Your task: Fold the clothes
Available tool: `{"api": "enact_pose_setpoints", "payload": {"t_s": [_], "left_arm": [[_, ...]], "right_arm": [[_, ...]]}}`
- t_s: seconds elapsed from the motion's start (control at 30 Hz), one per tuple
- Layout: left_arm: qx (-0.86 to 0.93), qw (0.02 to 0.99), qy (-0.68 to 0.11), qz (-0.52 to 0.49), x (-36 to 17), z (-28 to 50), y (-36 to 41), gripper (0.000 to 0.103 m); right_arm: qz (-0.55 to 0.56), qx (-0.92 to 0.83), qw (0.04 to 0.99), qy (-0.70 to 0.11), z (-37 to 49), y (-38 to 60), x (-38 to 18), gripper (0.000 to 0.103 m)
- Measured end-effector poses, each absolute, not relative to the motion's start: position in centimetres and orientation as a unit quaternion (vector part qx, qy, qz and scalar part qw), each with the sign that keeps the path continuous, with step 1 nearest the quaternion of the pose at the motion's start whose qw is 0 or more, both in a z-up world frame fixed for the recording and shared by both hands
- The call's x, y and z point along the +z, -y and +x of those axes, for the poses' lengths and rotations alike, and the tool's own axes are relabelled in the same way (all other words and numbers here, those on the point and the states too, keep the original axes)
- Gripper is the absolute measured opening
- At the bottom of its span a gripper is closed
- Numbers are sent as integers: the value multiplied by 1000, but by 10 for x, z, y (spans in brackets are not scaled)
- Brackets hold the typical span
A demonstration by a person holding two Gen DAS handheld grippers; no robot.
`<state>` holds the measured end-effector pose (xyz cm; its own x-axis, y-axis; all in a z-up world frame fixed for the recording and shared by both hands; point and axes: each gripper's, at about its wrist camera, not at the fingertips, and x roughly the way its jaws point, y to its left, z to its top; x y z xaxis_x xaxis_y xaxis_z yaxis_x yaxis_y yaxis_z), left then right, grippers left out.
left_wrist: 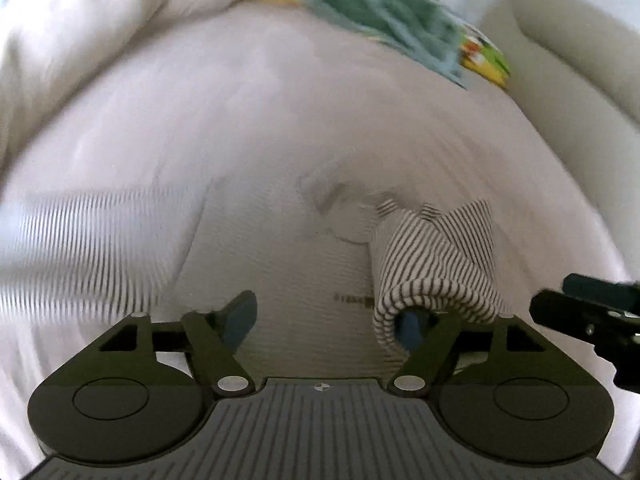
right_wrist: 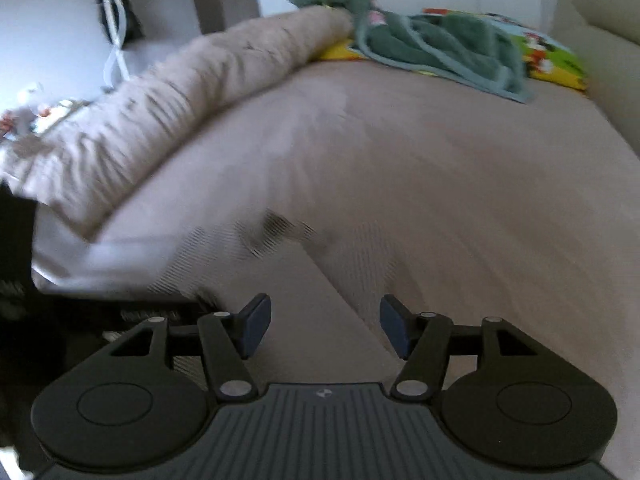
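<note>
Striped garment draped over one finger of the left gripper, near edge of a bed.

Fine dark and pale stripes mark the cloth, which bunches near right and spreads blurred to the left. It lies on a pale bedsheet; a rumpled duvet runs along the far left, a green towel lies far right. Both the left gripper and the right gripper stand spread wide; the right one holds nothing.
</note>
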<state>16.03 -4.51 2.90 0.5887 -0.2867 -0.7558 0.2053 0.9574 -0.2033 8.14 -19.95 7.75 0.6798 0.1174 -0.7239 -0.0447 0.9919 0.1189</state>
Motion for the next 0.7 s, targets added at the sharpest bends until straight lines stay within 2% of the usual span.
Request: {"api": "enact_pose_setpoints", "payload": {"t_s": [0.17,0.27,0.37,0.43,0.57,0.63,0.7], "left_arm": [[-185,908,-374,-38,49,160,45,85],[-102,896,-400,-164,45,163,10,87],[20,803,-470,-365,9,168,-39,90],[30,772,-484,-411,-5,167,-51,88],[-31,846,-466,-258,19,167,-28,90],[-80,888,-432,-138,36,159,-11,91],[-124,922,-367,23,49,143,14,93]], "right_arm": [[43,24,912,-406,75,198,70,65],[36,19,911,-411,73,195,66,65],[29,13,909,-417,71,192,62,65],[24,9,907,-420,70,190,59,65],[14,1,904,-427,68,186,54,67],[4,-2,904,-428,68,184,51,67],[-4,-8,901,-433,70,184,48,67]]}}
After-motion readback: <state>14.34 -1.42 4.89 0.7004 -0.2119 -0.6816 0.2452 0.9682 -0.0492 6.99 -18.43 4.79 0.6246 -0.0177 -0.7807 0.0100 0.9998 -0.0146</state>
